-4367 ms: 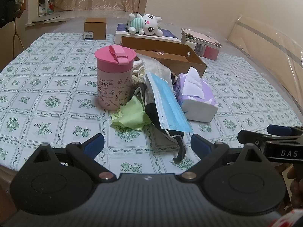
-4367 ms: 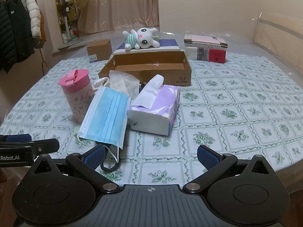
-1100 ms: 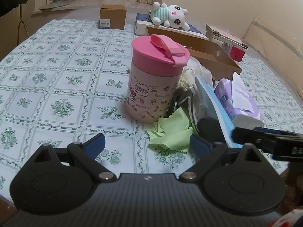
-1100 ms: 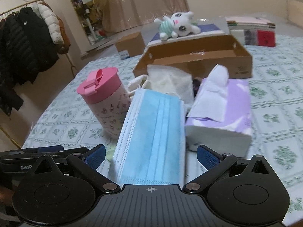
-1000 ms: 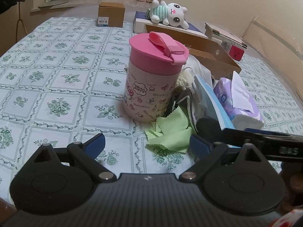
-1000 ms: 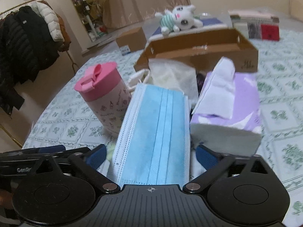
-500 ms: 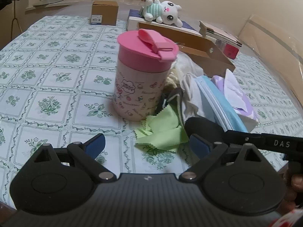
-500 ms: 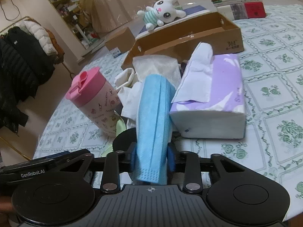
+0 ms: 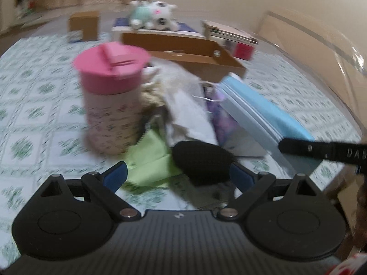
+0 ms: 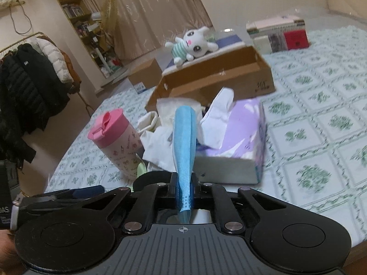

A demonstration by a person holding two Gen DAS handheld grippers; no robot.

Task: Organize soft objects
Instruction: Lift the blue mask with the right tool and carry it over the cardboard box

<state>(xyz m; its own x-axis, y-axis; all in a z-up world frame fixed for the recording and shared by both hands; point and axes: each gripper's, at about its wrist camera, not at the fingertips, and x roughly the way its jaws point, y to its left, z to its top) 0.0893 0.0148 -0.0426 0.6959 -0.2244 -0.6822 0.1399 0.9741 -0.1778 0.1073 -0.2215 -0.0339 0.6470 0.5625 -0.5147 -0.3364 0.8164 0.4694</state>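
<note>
Beige curtains (image 10: 160, 11), bookshelf (image 10: 75, 11) & coat rack (image 10: 27, 73) behind patterned table (image 10: 321, 119).

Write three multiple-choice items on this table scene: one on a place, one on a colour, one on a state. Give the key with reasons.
1. Where does the plush rabbit lie?
A. inside the cardboard tray
B. behind the cardboard tray
C. on the tissue pack

2. What colour is the cup's lid?
A. pink
B. green
C. white

3. What are the right tongs doing?
A. hanging open
B. gripping the cup
C. closing on the blue face mask

Key: B, it rests on a box beyond the tray; A, the lid is plainly pink; C, the mask is pinched between the pads.
</note>
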